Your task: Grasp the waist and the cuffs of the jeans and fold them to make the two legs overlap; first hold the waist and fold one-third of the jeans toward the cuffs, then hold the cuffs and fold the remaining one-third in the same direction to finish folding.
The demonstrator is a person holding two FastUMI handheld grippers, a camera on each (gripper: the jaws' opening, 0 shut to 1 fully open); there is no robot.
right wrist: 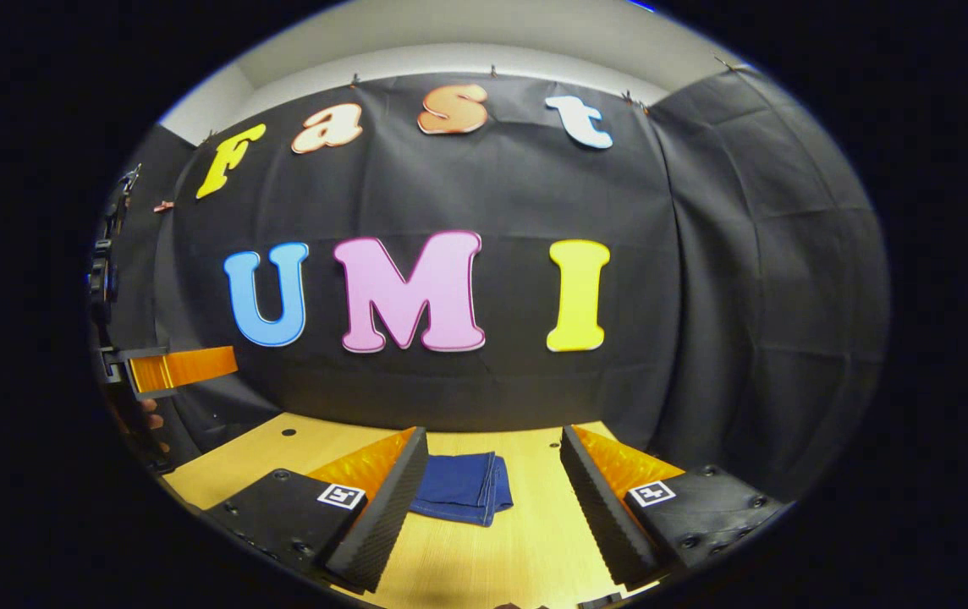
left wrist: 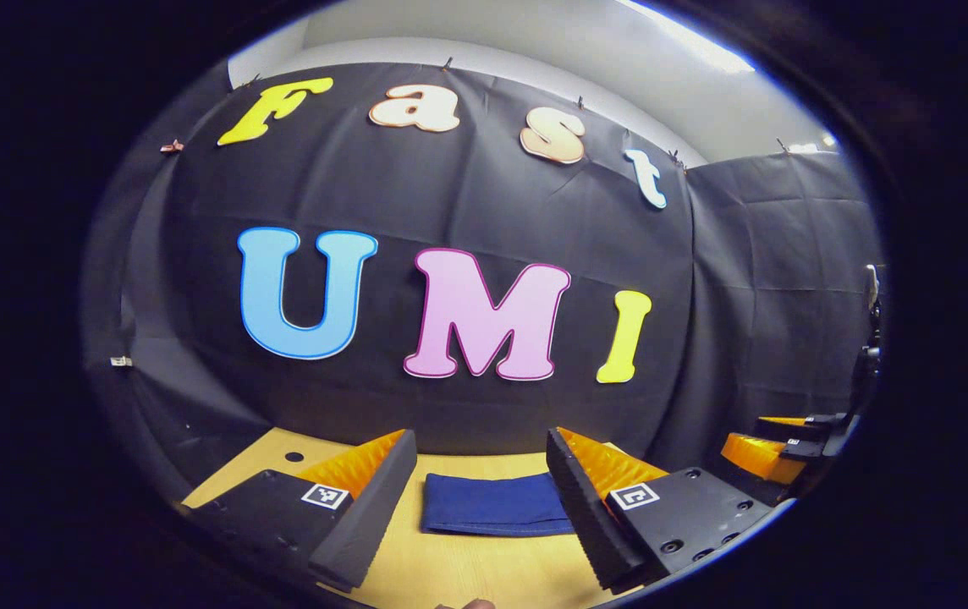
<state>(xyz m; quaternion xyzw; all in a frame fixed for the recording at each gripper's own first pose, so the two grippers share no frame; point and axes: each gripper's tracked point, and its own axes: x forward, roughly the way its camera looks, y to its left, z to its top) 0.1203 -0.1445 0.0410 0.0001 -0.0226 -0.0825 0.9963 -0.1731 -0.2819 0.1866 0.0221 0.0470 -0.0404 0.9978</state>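
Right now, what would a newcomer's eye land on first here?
The folded blue jeans, lying as a compact bundle on the wooden table just ahead of the open left gripper. In the right gripper view the same jeans sit on the table between the open right gripper's fingers, nearer the left-hand one.
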